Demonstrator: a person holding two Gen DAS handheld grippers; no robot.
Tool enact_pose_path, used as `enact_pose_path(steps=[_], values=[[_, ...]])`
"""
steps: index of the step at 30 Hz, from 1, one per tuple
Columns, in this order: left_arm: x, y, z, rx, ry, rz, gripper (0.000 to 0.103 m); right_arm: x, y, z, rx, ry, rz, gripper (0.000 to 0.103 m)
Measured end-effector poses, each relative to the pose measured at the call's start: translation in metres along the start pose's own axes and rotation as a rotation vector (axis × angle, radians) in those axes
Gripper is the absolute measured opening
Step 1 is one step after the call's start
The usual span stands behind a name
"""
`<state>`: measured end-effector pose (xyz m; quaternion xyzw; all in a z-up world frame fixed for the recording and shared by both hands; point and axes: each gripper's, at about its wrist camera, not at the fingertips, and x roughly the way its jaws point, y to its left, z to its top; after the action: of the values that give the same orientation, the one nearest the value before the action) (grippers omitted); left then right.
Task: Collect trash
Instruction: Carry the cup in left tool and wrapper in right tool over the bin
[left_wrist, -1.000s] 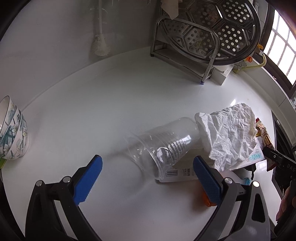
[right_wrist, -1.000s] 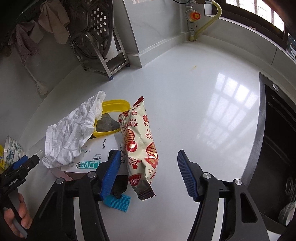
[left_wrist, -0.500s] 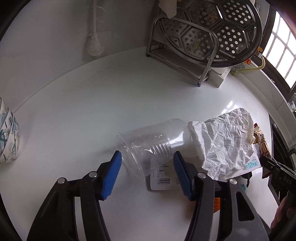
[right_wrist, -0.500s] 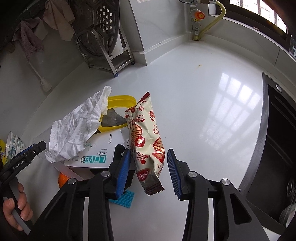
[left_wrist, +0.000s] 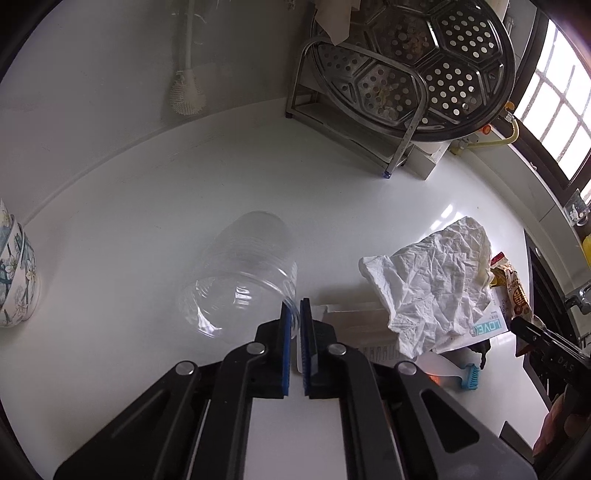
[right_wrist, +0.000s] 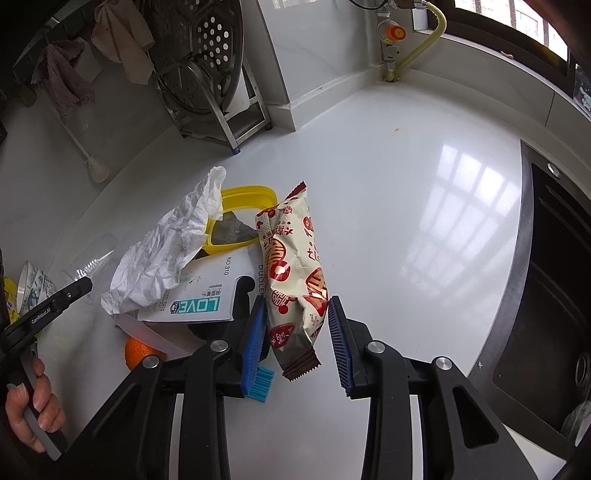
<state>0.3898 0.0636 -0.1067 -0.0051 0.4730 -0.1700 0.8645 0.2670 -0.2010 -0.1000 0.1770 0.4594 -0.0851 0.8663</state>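
A clear plastic cup (left_wrist: 240, 273) lies on its side on the white counter (left_wrist: 147, 206). My left gripper (left_wrist: 294, 307) is shut on the cup's rim. A red and cream snack packet (right_wrist: 291, 258) lies between the blue pads of my right gripper (right_wrist: 296, 298). These jaws are closing, and the pads stand right at the packet's sides without visibly squeezing it. Crumpled white paper (right_wrist: 166, 251) drapes over a white LOVE box (right_wrist: 199, 306) just left of the packet. In the left wrist view the paper (left_wrist: 432, 280) lies right of the cup.
A yellow lid (right_wrist: 247, 192), an orange (right_wrist: 136, 350) and a blue brush (right_wrist: 260, 384) lie by the box. A steamer rack (left_wrist: 406, 74) stands at the back, patterned bowls (left_wrist: 14, 280) at the left. A dark sink (right_wrist: 554, 277) borders the counter on the right.
My left jaws went from wide open around the cup to shut on its rim, and the cup swung round. My right jaws narrowed around the snack packet.
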Motion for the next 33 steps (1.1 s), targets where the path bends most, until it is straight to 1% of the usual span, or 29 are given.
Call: enact_pose_path(steps=[6, 14, 26, 33], values=[[-0.016, -0.002, -0.007, 0.033, -0.009, -0.011, 0.005, -0.011, -0.001, -0.004, 0.011, -0.010, 0.006, 0.032], [-0.041, -0.007, -0.020, 0.049, -0.016, -0.036, 0.005, -0.026, -0.003, -0.014, 0.029, -0.022, 0.009, 0.031], [-0.076, -0.018, -0.042, 0.069, -0.042, -0.039, 0.005, -0.058, -0.010, -0.039, 0.047, -0.049, 0.024, 0.029], [-0.105, -0.033, -0.060, 0.084, -0.073, -0.038, 0.005, -0.078, -0.014, -0.063, 0.043, -0.052, 0.050, 0.029]])
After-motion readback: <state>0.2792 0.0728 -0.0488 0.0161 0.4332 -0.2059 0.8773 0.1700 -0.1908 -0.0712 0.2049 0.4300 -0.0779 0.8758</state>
